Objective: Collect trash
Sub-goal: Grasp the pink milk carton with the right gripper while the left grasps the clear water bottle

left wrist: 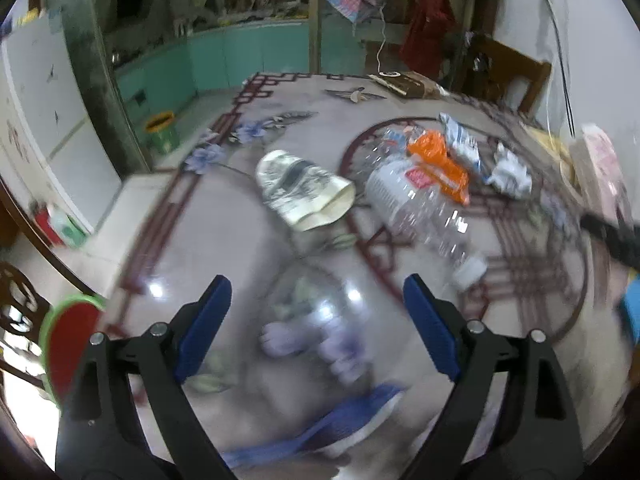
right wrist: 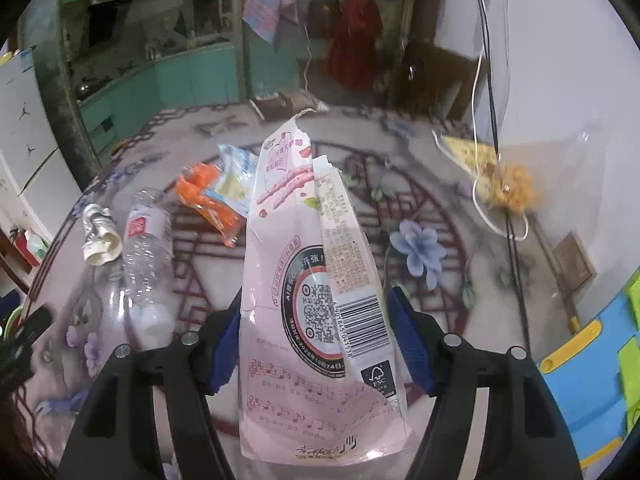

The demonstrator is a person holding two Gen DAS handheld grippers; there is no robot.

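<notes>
Right tongs point(right wrist: 316, 344) pinch one pink snack box point(right wrist: 316, 300), flattened and torn at the top, standing upright between the two blue pads point(right wrist: 224, 344), both of which press its sides. Left tongs point(left wrist: 316, 328) are spread wide with nothing between the pads, only blurred worktop point(left wrist: 240, 240) below them. Ahead of the left tongs lies the rest of the trash: one crushed paper cup point(left wrist: 304, 192) straight ahead, lying on its side; one clear plastic bottle point(left wrist: 420, 216) ahead and to the right, also lying down, white cap toward the tongs; one orange wrapper point(left wrist: 440, 164) touching the far end of the bottle; one blue-white wrapper point(left wrist: 464, 144) just beyond the orange one; one crumpled white wrapper point(left wrist: 508, 172) further right. From the right wrist view, the cup, bottle and two wrappers sit ahead and to the left of the right tongs. One blurred blue strip point(left wrist: 320, 428) lies close under the left tongs; cannot tell what it is. One orange-rimmed green bin point(left wrist: 162, 132) stands on the floor far ahead to the left, off the worktop.
</notes>
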